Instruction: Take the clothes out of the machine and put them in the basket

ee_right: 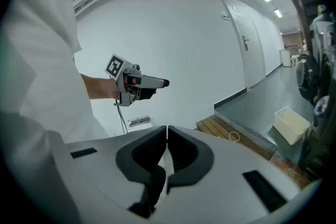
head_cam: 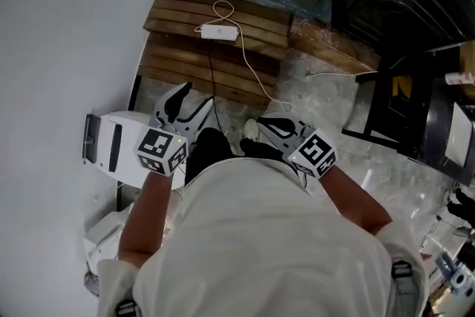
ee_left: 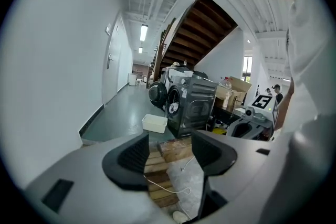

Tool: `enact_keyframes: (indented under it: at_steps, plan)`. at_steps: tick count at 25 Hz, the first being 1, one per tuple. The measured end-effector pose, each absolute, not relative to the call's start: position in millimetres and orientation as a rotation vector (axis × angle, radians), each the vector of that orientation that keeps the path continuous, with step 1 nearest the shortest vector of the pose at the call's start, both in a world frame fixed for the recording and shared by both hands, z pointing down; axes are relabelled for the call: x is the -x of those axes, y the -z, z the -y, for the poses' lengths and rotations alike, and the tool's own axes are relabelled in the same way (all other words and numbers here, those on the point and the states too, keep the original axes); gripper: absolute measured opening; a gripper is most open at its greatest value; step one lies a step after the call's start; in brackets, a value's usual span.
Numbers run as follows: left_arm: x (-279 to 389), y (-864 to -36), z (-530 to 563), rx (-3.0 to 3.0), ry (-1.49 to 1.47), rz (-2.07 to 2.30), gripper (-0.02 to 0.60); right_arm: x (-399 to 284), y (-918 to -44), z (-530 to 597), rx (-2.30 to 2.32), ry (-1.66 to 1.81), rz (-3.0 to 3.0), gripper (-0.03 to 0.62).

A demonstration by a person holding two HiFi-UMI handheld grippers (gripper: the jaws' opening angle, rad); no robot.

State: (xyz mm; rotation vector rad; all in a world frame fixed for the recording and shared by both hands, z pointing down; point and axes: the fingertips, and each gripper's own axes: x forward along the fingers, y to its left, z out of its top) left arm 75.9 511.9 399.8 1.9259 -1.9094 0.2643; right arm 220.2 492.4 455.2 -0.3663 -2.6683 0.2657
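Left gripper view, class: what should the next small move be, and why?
Probably step toward the machine: it stands well ahead, past the wooden slats, basket beside it, and both the open left gripper and the shut right gripper are empty.

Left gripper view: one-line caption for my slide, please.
Open, empty left gripper faces the dark washing machine, with the white basket on the floor near it.
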Motion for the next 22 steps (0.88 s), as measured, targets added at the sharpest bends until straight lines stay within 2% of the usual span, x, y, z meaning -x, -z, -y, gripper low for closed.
enact_keyframes:
  at_steps: [11,17,22]
  plan:
    - [-42.0,-382.2,-385.5,-2.072,-0.292,1.818,0.249,-177.1,-449.4,-404.7,0.233,-0.336,2.724,0.009]
    - [7.7,-396.3,-304.9,-2.158,-0.254,1.707,0.25,-136.0,-459.2,-339.6,0.077,-0.361,2.7,0.009]
    - [73.3,-391.3,-233.3,-2.227,-0.258,1.638,0.253,-67.1,-451.1,-278.8,-0.016,-0.374,2.679,0.009]
